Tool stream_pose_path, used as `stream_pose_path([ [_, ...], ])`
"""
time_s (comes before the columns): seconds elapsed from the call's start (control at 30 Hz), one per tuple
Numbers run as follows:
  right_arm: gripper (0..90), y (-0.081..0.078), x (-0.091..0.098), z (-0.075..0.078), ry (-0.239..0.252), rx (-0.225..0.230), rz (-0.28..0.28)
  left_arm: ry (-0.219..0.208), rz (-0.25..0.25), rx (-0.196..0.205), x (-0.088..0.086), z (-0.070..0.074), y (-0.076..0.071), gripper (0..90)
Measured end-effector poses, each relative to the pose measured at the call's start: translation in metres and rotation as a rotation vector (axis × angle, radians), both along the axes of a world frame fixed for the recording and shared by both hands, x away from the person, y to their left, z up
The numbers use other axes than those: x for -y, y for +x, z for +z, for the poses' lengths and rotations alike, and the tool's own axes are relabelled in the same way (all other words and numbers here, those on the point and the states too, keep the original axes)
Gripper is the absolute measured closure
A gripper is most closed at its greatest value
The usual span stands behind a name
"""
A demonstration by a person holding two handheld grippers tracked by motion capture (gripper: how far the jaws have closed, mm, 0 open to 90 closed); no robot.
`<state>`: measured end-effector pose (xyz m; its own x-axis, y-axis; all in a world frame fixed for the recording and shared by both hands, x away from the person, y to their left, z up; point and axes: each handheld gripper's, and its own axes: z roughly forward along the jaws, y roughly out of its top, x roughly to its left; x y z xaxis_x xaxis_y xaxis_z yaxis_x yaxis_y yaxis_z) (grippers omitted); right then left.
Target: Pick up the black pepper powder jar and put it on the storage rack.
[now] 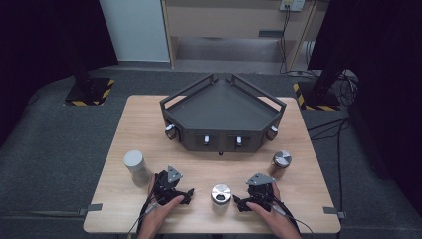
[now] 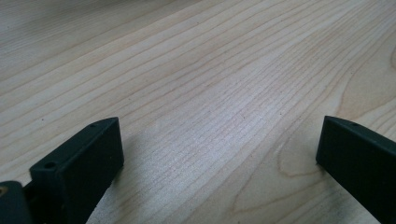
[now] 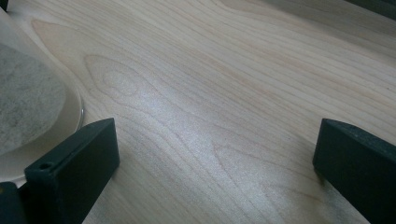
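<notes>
Short clear jar with silver metal lid (image 1: 220,195) stands near front edge of desk (image 1: 144,119), between 2 grippers, contents not discernible. Left gripper (image 1: 185,196) just left of it, jaws spread wide over bare wood. Right gripper (image 1: 240,203) just right of it, jaws spread wide; jar wall (image 3: 32,112) just beside one jaw. Tall grey-lidded cylinder (image 1: 136,167) near left edge. 2nd silver-lidded jar (image 1: 281,162) toward right edge. Dark angular metal tray (image 1: 222,115) at back edge, empty inside. Open wood between tray and jars.

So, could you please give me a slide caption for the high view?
Open left gripper and right gripper flank a jar before a dark tray.
</notes>
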<state>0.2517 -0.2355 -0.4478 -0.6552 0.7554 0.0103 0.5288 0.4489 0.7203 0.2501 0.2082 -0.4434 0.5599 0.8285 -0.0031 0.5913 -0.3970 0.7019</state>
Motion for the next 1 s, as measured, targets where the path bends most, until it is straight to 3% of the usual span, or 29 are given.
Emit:
stream_pose_path([
  [0.4,0.5,-0.001,-0.001,0.0,0.001,0.0,-0.006,-0.007,-0.018,0.001,0.0,0.002,-0.002,0.7],
  [1.0,0.6,-0.002,-0.001,0.0,0.001,0.0,-0.013,-0.012,-0.029,0.06,-0.007,0.032,-0.008,1.5],
])
